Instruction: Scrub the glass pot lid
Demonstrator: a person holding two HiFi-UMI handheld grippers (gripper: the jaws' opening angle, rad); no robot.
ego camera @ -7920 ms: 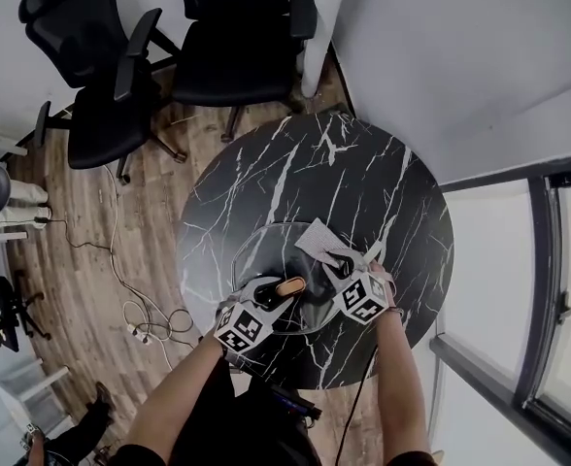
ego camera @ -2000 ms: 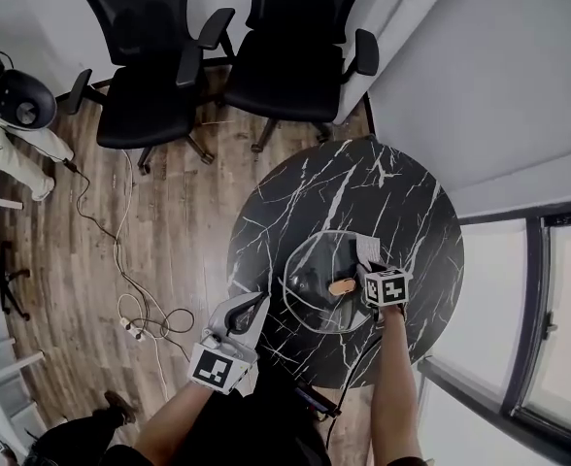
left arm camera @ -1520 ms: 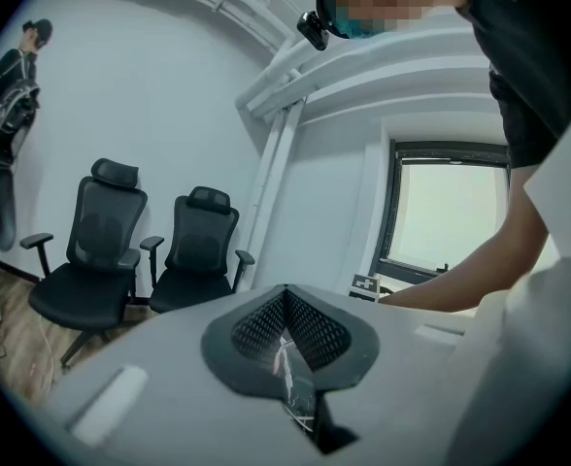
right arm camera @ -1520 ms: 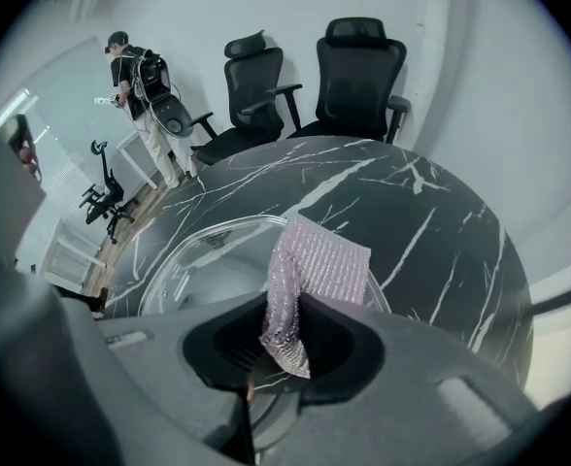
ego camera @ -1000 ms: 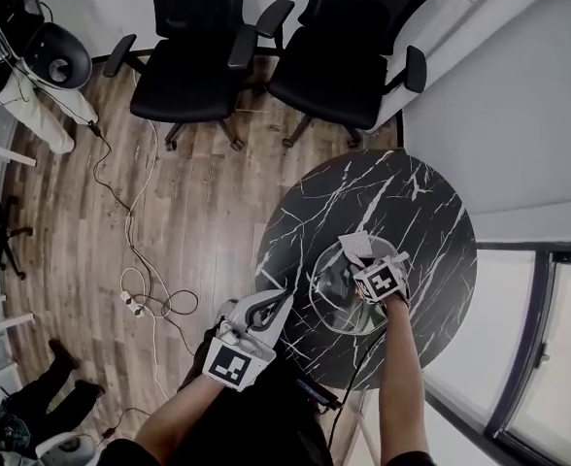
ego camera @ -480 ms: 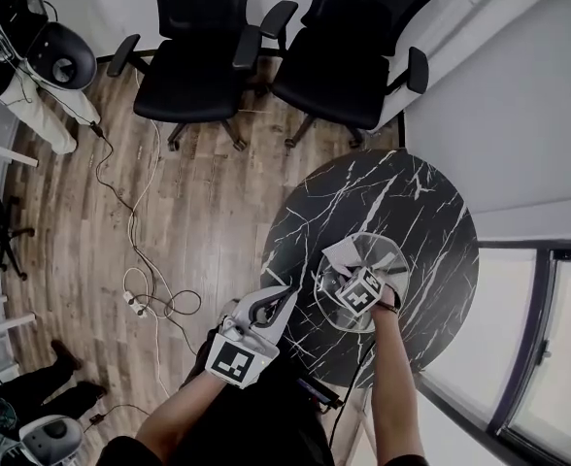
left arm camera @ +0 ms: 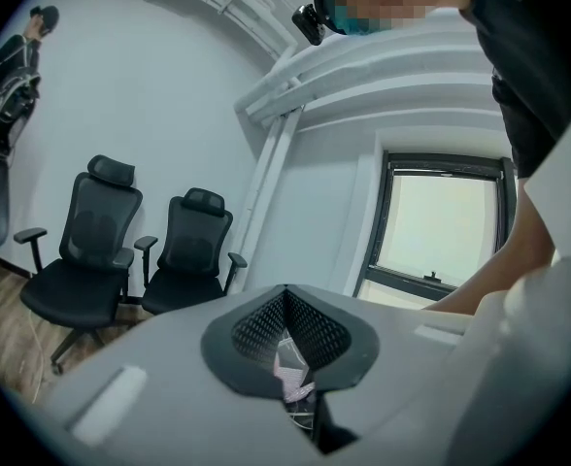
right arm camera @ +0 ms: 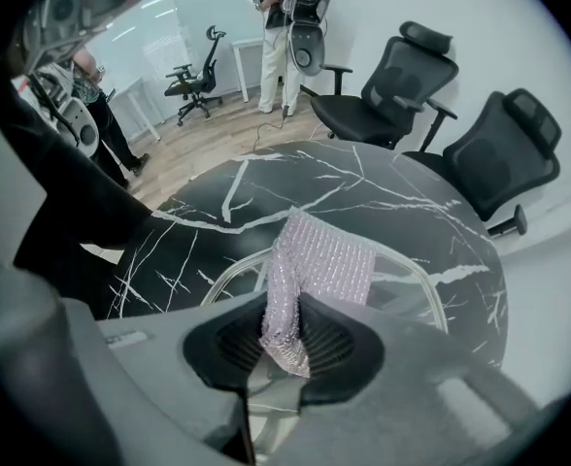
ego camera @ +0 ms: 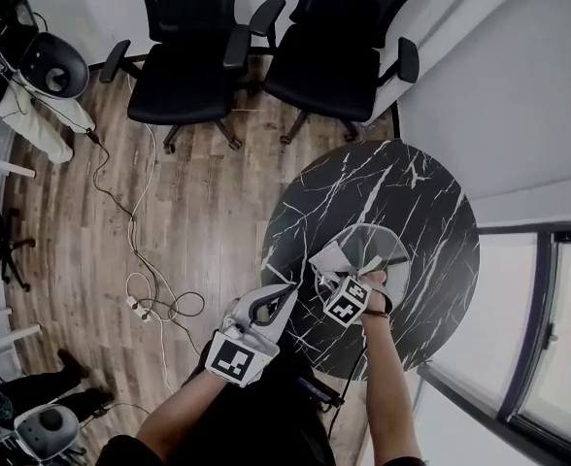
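A glass pot lid (ego camera: 385,247) lies flat on the round black marble table (ego camera: 412,187). My right gripper (ego camera: 342,282) points straight down over the lid's near-left part, shut on a silvery mesh scrubbing cloth (ego camera: 330,257). The right gripper view shows the cloth (right arm camera: 324,255) pinched between the jaws of my right gripper (right arm camera: 285,333) and spread on the lid (right arm camera: 229,273). My left gripper (ego camera: 281,297) hangs off the table's left edge, shut and holding nothing. In its own view the left gripper (left arm camera: 287,343) points level, its jaws together.
Two black office chairs (ego camera: 266,47) stand beyond the table on the wood floor. Cables and a power strip (ego camera: 145,304) lie to the left. A window (ego camera: 548,338) runs along the right wall. A person with equipment (right arm camera: 285,17) stands at the room's far side.
My right gripper has dragged the cloth across the lid toward its near-left side while rolling at the wrist. My left gripper, at the lid's handle much earlier, now stays off the table edge.
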